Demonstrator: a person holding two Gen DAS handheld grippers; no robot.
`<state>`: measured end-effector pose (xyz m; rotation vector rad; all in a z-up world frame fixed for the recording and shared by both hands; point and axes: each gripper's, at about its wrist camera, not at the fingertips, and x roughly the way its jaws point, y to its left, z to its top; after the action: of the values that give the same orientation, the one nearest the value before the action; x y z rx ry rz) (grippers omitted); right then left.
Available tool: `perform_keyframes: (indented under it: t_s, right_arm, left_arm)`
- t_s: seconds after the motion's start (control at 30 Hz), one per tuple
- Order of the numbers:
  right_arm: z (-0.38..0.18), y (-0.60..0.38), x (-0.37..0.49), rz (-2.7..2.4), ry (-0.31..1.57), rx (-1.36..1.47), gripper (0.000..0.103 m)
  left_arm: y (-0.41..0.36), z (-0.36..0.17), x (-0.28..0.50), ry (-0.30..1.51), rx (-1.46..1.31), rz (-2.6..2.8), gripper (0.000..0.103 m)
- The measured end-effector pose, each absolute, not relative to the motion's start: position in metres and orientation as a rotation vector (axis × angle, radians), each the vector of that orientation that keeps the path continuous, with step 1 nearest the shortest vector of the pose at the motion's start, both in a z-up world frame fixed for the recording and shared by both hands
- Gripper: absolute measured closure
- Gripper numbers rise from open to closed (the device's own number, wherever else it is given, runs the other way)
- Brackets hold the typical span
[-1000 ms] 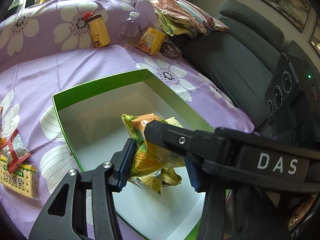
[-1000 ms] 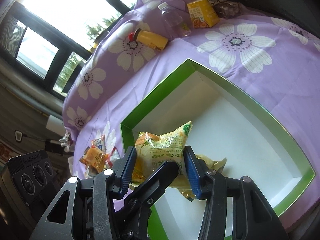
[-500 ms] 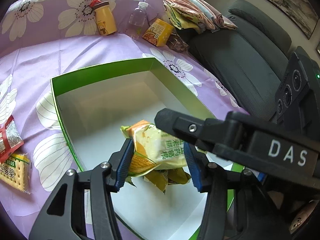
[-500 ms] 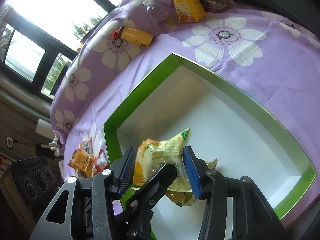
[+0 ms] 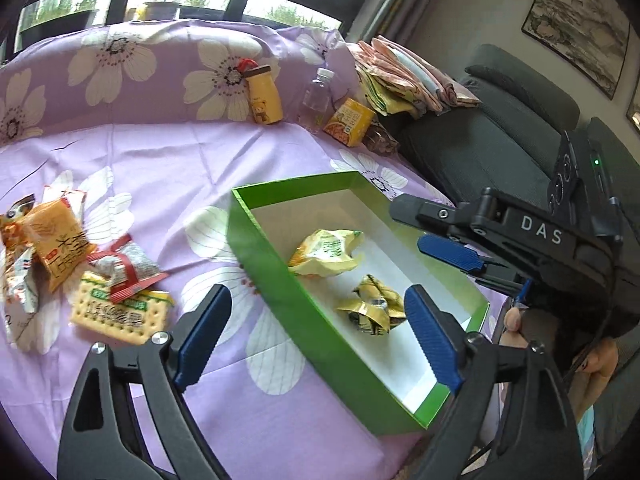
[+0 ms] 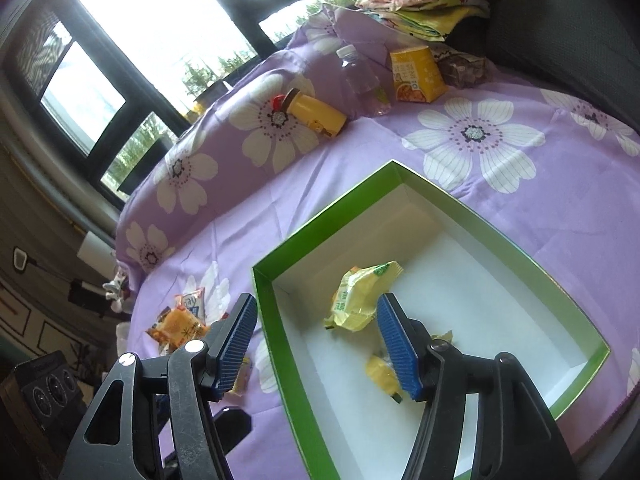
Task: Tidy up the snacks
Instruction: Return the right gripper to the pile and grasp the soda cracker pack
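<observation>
Left wrist view: crumpled yellow-green snack packet [image 5: 326, 250] lay in the green box [image 5: 280, 304], beyond the left gripper [image 5: 316, 336], whose jaws had just opened, empty. Right wrist view: the packet [image 6: 360, 296] lay just beyond the right gripper [image 6: 316, 344], jaws just opened, pads clear.

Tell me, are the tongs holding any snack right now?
No. Both the left tongs and the right tongs have just opened and hold nothing; the two yellow snack bags lie loose in the green box.
</observation>
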<state>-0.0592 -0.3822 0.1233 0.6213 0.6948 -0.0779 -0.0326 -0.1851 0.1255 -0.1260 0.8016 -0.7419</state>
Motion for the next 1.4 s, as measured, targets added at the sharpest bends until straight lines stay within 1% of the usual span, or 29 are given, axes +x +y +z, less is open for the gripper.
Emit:
perform_keyframes:
  t_s: [0.13, 0.2, 0.33, 0.47, 0.57, 0.73, 0.83, 0.93, 1.0, 1.07, 1.17, 1.3, 1.33, 1.4]
  right_arm:
    - [0.128, -0.357, -0.054, -0.005, 0.709, 0.578, 0.033]
    - [0.127, -0.343, -0.047, 0.039, 0.730, 0.557, 0.026]
    - [0.120, -0.311, -0.033, 0.103, 0.790, 0.503, 0.026]
    - [0.109, -0.277, -0.017, 0.152, 0.859, 0.434, 0.026]
    - [0.098, -0.250, -0.003, 0.184, 0.923, 0.367, 0.026]
    - [0.071, -0.208, 0.025, 0.247, 1.029, 0.248, 0.026]
    - [0.052, -0.176, 0.046, 0.242, 1.128, 0.018, 0.026]
    - [0.042, -0.149, 0.058, 0.271, 1.116, -0.211, 0.026]
    - [0.034, -0.140, 0.062, 0.303, 1.135, -0.279, 0.024]
    - [0.030, -0.135, 0.066, 0.288, 1.111, -0.333, 0.022]
    - [0.021, -0.136, 0.073, 0.282, 1.124, -0.343, 0.022]
    - [0.019, -0.152, 0.079, 0.326, 1.134, -0.227, 0.023]
    - [0.021, -0.154, 0.079, 0.331, 1.130, -0.220, 0.025]
    - [0.023, -0.155, 0.075, 0.328, 1.126, -0.204, 0.035]
  left_arm:
    - [-0.131, 0.123, -0.034, 0.803, -0.160, -0.601, 0.012]
    - [-0.106, 0.116, -0.037, 0.824, -0.164, -0.525, 0.006]
    - [-0.059, 0.098, -0.040, 0.869, -0.177, -0.431, 0.006]
    - [-0.010, 0.080, -0.040, 0.866, -0.271, -0.344, 0.005]
    - [0.013, 0.061, -0.036, 0.907, -0.336, -0.286, 0.005]
    - [0.030, 0.043, -0.029, 0.964, -0.382, -0.257, 0.005]
    - [0.033, 0.041, -0.027, 0.964, -0.377, -0.255, 0.005]
    - [0.035, 0.041, -0.026, 0.964, -0.377, -0.273, 0.005]
    - [0.037, 0.041, -0.026, 0.963, -0.375, -0.270, 0.005]
    - [0.038, 0.040, -0.025, 0.966, -0.375, -0.265, 0.005]
    - [0.037, 0.037, -0.023, 0.980, -0.383, -0.268, 0.005]
    - [0.036, 0.037, -0.023, 0.985, -0.374, -0.269, 0.005]
    - [0.036, 0.037, -0.023, 0.982, -0.372, -0.268, 0.005]
    - [0.037, 0.038, -0.023, 0.981, -0.372, -0.266, 0.005]
